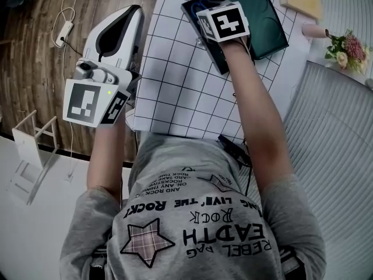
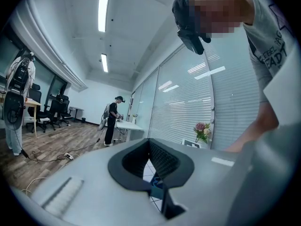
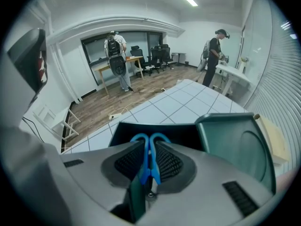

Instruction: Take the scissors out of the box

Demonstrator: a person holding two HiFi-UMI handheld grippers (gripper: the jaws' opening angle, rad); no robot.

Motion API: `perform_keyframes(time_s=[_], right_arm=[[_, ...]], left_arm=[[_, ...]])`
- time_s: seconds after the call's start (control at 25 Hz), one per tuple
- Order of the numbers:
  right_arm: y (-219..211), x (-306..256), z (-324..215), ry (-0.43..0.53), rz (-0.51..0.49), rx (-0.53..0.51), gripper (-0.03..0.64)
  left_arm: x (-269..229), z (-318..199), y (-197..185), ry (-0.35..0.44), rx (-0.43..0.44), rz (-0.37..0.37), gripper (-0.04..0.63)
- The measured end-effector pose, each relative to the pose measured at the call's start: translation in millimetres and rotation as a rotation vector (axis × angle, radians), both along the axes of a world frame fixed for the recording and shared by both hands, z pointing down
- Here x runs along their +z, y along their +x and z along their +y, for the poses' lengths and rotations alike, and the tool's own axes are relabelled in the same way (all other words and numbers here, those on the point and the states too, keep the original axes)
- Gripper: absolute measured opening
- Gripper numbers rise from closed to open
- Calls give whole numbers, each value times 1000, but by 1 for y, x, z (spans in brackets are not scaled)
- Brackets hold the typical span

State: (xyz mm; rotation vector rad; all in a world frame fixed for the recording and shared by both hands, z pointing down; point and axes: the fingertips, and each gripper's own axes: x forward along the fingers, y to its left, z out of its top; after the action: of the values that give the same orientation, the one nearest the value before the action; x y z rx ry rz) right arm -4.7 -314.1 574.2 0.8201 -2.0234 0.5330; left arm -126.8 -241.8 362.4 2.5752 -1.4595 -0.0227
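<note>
**Right gripper.** From my seat at the controls, the right gripper (image 3: 149,145) sits at about 12 o'clock in the head view and is tipped down into the open box (image 1: 195,11). Its own view shows the two ribbed pads closed narrowly on the scissors (image 3: 145,171). The blue shanks run straight between the pads and both finger loops stand out past the tips. I judge this a firm pinch on the handles, not a loose bracket.

**Scissors.** They are still within the box. The loops show against its dark inner wall. The blades are hidden under the gripper, so I cannot tell whether they rest on the box floor or have cleared it.

**Box.** It stands on the checked table cover (image 1: 180,80). Its green lid (image 1: 265,16) is thrown open to the 3 o'clock side, so nothing blocks the way out.

**Left gripper.** The left gripper (image 2: 150,166) is held level at about 9 o'clock, well apart from the box and off the table edge. Its jaws stand slightly apart with nothing between them, and only the table cover shows through the gap. It takes no part in the work.

**Progress.**
- Done: the lid is open, the box has been reached and the handles are gripped.
- Left: lift the scissors over the rim and put them down outside.
- Estimate: I place the task near its midpoint.

**Risk.** The grip is on the handles only, so the blades may swing or catch the near wall on the lift.
</note>
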Motion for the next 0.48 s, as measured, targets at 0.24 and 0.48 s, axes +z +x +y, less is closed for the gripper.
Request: perform_keyframes(time_s=[0.24,0.48], right_arm=[[4,-16,-1,29,-21,14,86],[13,-34,0,68,-48,34,86]], left_arm=[[-7,4,7,12,8,2,9],[-15,10,11,24,8,2,9]])
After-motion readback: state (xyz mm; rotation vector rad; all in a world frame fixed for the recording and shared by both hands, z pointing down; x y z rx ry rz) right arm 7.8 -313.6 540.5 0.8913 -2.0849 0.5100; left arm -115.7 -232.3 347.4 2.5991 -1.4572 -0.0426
